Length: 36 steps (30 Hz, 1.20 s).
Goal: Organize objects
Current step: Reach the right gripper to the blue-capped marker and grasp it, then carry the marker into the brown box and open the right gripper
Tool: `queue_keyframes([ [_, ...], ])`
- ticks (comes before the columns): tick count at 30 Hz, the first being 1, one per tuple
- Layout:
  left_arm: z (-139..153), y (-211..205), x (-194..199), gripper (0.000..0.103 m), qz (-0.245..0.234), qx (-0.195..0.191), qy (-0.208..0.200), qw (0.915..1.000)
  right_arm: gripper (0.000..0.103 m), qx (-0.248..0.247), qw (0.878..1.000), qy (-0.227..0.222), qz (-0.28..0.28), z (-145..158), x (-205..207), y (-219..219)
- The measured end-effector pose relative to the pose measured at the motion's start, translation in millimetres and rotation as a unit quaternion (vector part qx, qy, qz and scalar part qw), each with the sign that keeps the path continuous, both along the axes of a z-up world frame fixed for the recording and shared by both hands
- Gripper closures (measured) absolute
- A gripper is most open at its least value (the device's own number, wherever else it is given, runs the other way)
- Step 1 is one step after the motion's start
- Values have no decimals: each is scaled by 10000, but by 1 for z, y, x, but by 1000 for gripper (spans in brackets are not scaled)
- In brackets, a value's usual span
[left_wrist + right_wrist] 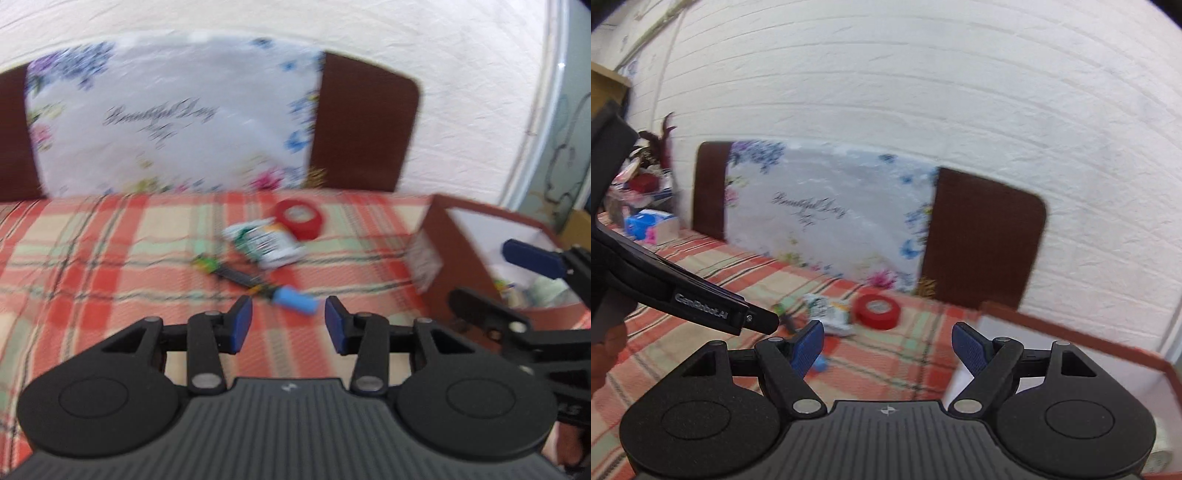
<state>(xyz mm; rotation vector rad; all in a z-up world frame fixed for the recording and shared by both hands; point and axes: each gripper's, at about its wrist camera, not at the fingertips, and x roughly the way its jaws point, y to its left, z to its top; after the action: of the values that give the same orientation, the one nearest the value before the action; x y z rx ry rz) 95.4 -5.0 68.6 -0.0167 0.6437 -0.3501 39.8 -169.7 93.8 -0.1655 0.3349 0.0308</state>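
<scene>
Here blue-capped pen (pixel 258 286) just ahead of empty left tool (pixel 289 325)

Left gripper (pixel 289 325), jaws parted and empty, above plaid tabletop (pixel 110 266); beyond: blue-capped pen (pixel 258 286), crumpled packet (pixel 267 243), red tape roll (pixel 301 218).

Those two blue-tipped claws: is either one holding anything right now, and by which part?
Nothing is held. The left gripper and the right gripper both stand open with only tablecloth behind the gaps. The blue-capped pen lies untouched.

Bare plaid cloth (pixel 110 258) before the pen (pixel 255 282); brown box (pixel 454 258) rightward.
</scene>
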Motion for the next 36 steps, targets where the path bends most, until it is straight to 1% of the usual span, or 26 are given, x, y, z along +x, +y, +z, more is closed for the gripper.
queue_keyframes([
  [2, -15, 22, 5, 57, 307, 61, 207, 9993, 32, 13, 9994, 247, 258, -12, 9, 14],
  [5, -32, 48, 13, 57, 674, 39, 421, 9968, 37, 10, 9970, 612, 476, -31, 24, 32],
  [6, -37, 57, 15, 57, 781, 35, 474, 9958, 42, 90, 9958, 736, 530, -36, 30, 34],
  [8, -47, 71, 20, 57, 948, 39, 592, 9937, 44, 228, 9938, 931, 567, -43, 44, 37],
  [10, -56, 80, 26, 57, 1082, 26, 733, 9914, 46, 222, 9931, 1026, 526, -49, 58, 42],
  [13, -61, 81, 25, 56, 1078, 6, 626, 9922, 47, 193, 9922, 1146, 458, -55, 82, 45],
  [15, -61, 79, 24, 53, 1067, 41, 575, 9926, 48, 194, 9916, 1219, 392, -59, 99, 45],
  [18, -63, 76, 25, 49, 1066, 51, 542, 9928, 49, 240, 9881, 1486, 328, -69, 128, 46],
  [19, -63, 75, 25, 49, 1063, 49, 549, 9928, 59, 277, 9859, 1615, 337, -74, 136, 46],
  [20, -62, 75, 26, 49, 1060, 42, 567, 9927, 65, 323, 9840, 1720, 347, -78, 141, 46],
  [22, -61, 77, 28, 49, 1055, -5, 630, 9924, 76, 526, 9831, 1701, 431, -78, 139, 44],
  [23, -60, 78, 28, 49, 1067, -41, 682, 9919, 80, 566, 9825, 1714, 454, -77, 135, 45],
  [24, -59, 78, 28, 47, 1079, -73, 744, 9913, 85, 604, 9815, 1745, 508, -77, 129, 45],
  [25, -57, 77, 28, 46, 1075, -112, 818, 9908, 86, 677, 9801, 1780, 557, -76, 121, 45],
  [26, -56, 77, 28, 42, 1060, -167, 890, 9902, 86, 795, 9782, 1820, 603, -76, 112, 44],
  [28, -54, 75, 27, 39, 937, -411, 1092, 9887, 86, 1119, 9721, 1917, 753, -76, 90, 40],
  [31, -51, 66, 25, 38, 568, -940, 1427, 9837, 86, 1415, 9657, 1993, 878, -73, 58, 39],
  [34, -50, 49, 20, 35, 240, -1269, 1609, 9785, 86, 1911, 9562, 1989, 979, -67, 36, 34],
  [35, -50, 43, 19, 36, 145, -1374, 1667, 9763, 86, 2013, 9546, 1956, 1003, -65, 30, 33],
  [36, -50, 38, 18, 39, 54, -1469, 1719, 9741, 86, 2061, 9542, 1917, 1010, -62, 28, 36],
])
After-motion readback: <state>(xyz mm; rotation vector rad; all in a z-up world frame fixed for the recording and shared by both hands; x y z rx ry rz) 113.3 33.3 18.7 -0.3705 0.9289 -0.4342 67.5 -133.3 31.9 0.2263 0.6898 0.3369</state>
